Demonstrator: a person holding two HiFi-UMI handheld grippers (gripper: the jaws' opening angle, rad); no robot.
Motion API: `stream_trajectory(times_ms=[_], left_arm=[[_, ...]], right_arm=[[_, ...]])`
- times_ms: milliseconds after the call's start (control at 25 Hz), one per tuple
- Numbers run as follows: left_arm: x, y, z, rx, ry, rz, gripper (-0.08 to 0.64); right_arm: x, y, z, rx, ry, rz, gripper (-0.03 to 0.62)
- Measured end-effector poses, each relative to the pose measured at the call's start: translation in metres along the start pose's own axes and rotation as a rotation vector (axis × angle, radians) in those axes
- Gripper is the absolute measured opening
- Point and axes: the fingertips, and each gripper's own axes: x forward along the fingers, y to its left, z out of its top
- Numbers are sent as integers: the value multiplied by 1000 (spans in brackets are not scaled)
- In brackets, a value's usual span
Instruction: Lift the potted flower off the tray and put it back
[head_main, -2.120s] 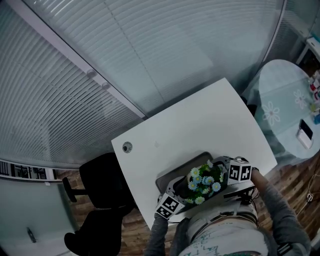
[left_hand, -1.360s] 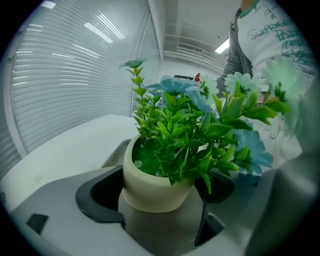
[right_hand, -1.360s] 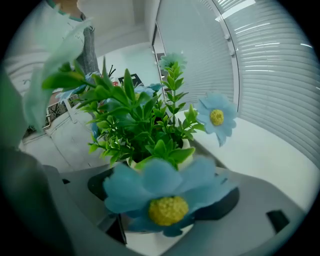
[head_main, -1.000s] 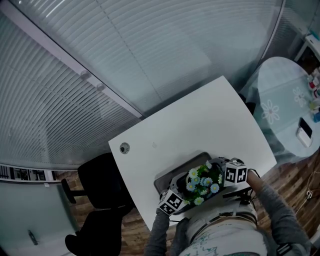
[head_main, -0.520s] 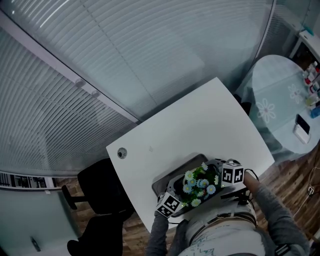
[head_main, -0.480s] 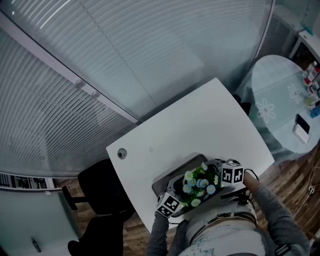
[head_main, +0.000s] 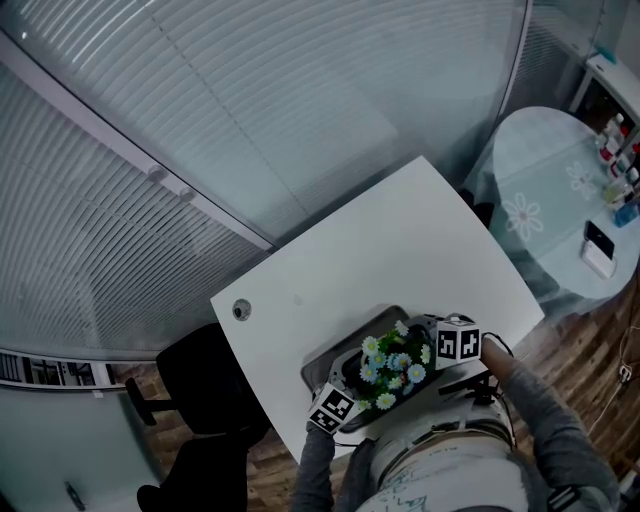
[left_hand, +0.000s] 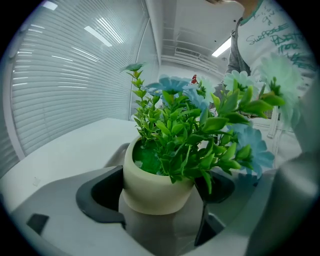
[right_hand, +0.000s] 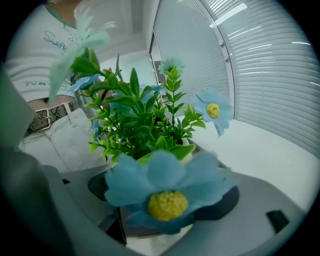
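Left gripper (left_hand: 159, 202) and right gripper (right_hand: 165, 212) both pinch the flower pot (left_hand: 150, 186) between them, tray (head_main: 325, 352) underneath.

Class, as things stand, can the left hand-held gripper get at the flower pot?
Very likely yes: the pot stands between the jaws of the left hand-held gripper, which seem to press its sides. Only leaves hang over one jaw; nothing hard blocks it.
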Motion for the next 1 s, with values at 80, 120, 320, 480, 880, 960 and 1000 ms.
stream_trajectory(times_ms=[80,120,320,480,880,960,1000], left_arm=[[-3,-1,5,3,3,2,443],[-5,-2,9,2,1,3,443],[-10,-2,21,-6,-15,20,443],[-12,-6,25,-11,-27,23,443],[-21,-9,39,-21,-48,40,443],[-24,-10,43,-28,-60,43,443],[-25,-10,45,-30,-65,44,443]], right_arm=[[-4,2,6,3,-10,3,376],[-7,3,10,6,-16,6,377],[-16,3,20,-7,-13,14,376],[-21,6,23,-15,0,18,376],[-31,10,35,-23,3,31,376],[-34,11,39,-18,-2,38,376],[-35,12,40,-16,-2,41,376]])
